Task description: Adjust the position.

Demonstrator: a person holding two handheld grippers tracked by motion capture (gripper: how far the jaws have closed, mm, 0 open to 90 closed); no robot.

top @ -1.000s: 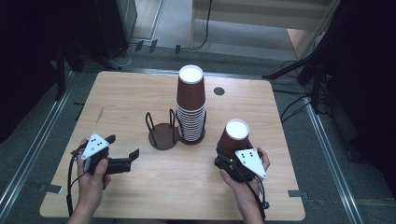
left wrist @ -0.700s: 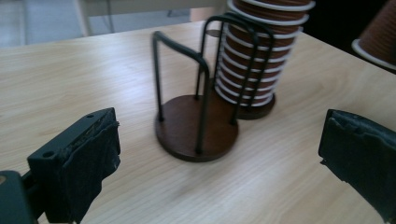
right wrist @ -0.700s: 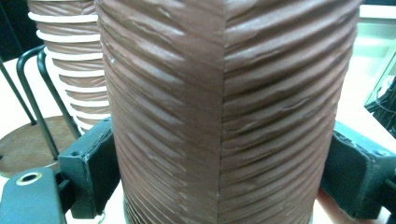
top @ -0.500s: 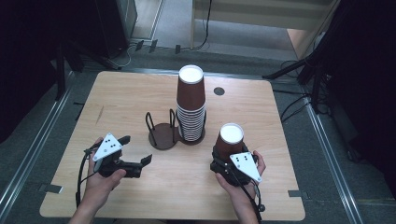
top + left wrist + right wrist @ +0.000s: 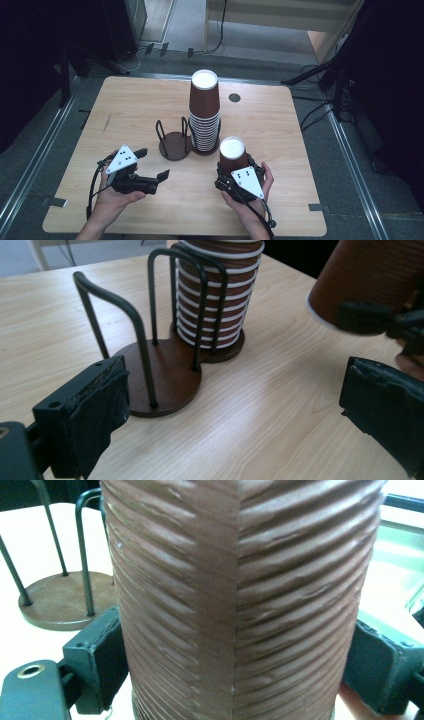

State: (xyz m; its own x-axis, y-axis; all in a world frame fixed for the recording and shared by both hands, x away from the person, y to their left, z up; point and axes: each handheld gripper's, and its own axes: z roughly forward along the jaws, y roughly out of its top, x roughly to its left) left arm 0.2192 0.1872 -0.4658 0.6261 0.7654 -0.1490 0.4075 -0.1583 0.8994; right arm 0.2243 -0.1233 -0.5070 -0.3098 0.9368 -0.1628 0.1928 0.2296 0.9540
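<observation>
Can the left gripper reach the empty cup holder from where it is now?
Probably yes. The left gripper is open and faces the empty holder, with bare table between them and nothing blocking.

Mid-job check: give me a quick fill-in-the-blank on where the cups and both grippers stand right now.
1. The right gripper is shut on a single brown ____, held upside down.
2. The left gripper is ____, with nothing between its jaws.
3. The tall cup stack stands in one side of the holder; the side nearer the left gripper is ____.
4. The held cup is ____ the stack, not touching it.

Missing words: cup; open; empty; apart from
</observation>
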